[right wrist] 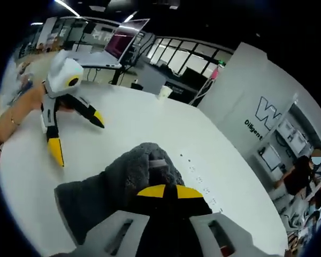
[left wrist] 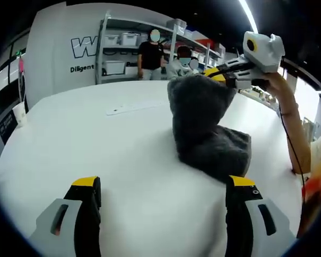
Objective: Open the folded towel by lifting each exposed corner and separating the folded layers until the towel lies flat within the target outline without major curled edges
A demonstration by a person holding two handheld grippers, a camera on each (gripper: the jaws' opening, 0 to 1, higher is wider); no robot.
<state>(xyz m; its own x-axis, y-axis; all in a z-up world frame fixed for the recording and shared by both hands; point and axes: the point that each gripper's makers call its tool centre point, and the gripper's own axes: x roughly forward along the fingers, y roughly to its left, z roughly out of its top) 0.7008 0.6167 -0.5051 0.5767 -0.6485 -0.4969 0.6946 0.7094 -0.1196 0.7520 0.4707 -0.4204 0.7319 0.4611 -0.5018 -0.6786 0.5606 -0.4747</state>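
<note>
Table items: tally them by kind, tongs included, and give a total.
Grey towel: 1
Paper cup: 1
Tongs: 2, left open, right shut on the towel
Total: 4

White counter [left wrist: 85,139], broad, with a rounded far edge. Behind it a white wall panel [left wrist: 64,48] with dark lettering, partly cut off. Beside the panel, metal shelving [left wrist: 123,51] stacked with pale storage bins. Two people stand near the shelving. Paper cup [right wrist: 164,92] at the counter's far edge. Beyond that edge, a laptop [right wrist: 120,45] open on a desk and a row of dark-framed windows [right wrist: 187,59]. Dark ceiling, strip lights [left wrist: 249,16].
</note>
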